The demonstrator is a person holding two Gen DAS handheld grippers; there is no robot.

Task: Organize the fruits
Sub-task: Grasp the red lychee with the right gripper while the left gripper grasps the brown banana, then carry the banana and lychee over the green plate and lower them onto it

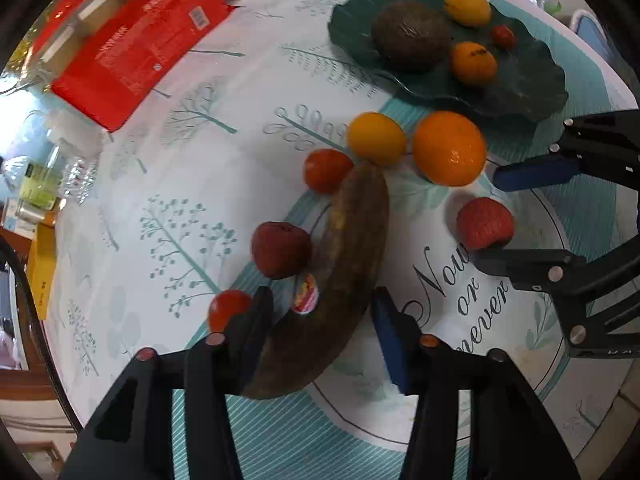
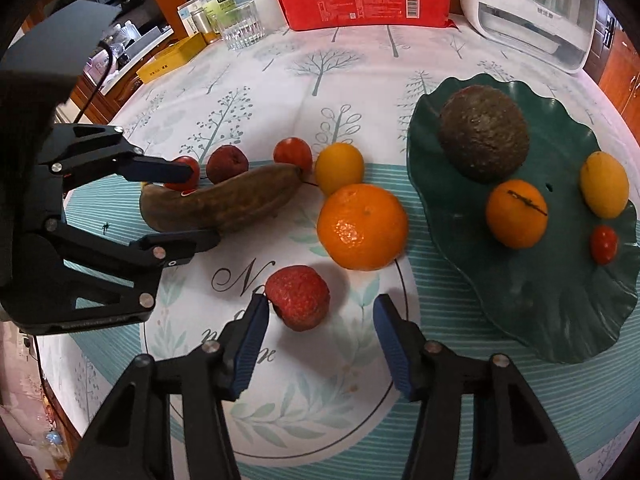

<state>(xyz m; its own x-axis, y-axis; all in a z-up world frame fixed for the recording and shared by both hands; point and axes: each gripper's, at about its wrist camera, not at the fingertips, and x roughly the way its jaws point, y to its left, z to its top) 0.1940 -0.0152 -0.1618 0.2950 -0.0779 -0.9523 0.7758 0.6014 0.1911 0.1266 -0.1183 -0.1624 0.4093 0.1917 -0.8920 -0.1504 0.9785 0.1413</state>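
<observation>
The long brown overripe banana (image 1: 352, 264) is straddled by the left gripper (image 1: 320, 320), whose blue-padded jaws are part-open; one pad lies against the peel, the other stands just clear. The rough red lychee-like fruit (image 2: 298, 298) is flanked by the right gripper (image 2: 320, 340): its left pad touches the fruit, its right pad stands apart. Both fruits rest on the tree-printed tablecloth (image 2: 240, 92), beside the dark green leaf-shaped plate (image 2: 540, 300).

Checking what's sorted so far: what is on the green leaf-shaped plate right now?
On the green leaf-shaped plate lie an avocado, a mandarin, a yellow citrus fruit and a cherry tomato. Nothing shows beneath them; their undersides are hidden.
</observation>
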